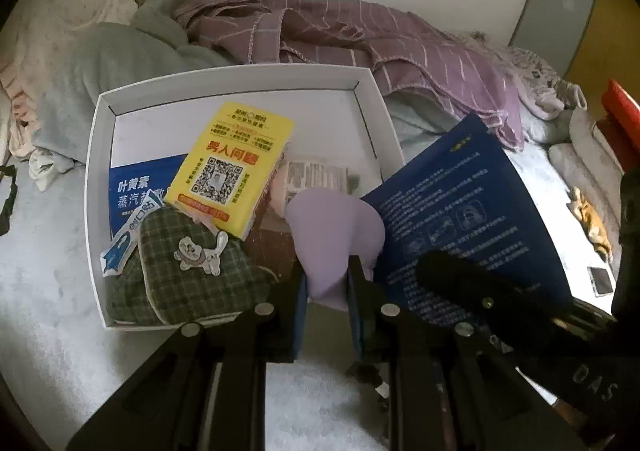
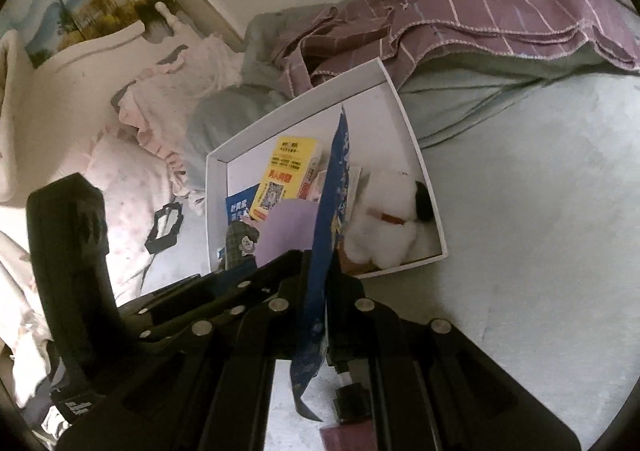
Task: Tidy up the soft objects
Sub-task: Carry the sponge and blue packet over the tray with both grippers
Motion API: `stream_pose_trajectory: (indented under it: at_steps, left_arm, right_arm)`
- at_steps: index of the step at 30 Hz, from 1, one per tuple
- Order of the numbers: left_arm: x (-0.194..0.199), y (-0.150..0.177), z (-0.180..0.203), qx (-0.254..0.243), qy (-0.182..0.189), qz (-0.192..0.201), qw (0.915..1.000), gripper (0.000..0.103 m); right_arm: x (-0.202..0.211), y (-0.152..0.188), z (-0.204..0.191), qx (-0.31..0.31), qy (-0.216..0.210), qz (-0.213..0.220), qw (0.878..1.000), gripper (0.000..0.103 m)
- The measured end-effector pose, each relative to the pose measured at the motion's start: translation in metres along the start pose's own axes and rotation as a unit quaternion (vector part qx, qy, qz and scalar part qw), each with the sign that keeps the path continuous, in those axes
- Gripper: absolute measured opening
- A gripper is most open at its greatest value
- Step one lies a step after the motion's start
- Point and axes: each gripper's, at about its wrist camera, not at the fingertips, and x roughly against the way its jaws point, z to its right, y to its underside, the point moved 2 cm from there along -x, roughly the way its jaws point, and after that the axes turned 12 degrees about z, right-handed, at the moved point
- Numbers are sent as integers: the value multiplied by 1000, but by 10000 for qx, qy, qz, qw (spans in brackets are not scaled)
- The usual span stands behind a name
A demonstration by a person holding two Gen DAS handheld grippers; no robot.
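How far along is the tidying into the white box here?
Done: the yellow pack, plaid pouch and white plush dog lie in the white box. In hand: left gripper pinches a lilac cloth; right gripper clamps a blue packet. Left: dropping both in.

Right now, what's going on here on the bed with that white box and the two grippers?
A person is sorting soft things into a white box on the bed. The left gripper is shut on a lilac pouch, held over the box's near edge. The right gripper is shut on a flat blue packet, held edge-up at the box. Already inside are a yellow tissue pack, a green plaid pouch with a dog patch, a blue packet and a white plush dog.
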Motion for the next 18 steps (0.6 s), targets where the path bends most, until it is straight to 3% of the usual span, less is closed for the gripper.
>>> stream_pose_trajectory:
  at_steps: [8, 14, 18]
  left_arm:
    - [28, -15, -32, 423, 222, 611, 9970, 17]
    - [48, -24, -79, 805, -182, 1133, 9901, 17]
    - [54, -25, -112, 1063, -384, 1409, 9836, 17]
  right_arm:
    - [6, -9, -36, 397, 38, 275, 9988, 6]
    - [-20, -23, -71, 479, -424, 164, 9978, 6]
    - [-47, -27, -87, 184, -839, 13, 9963, 6]
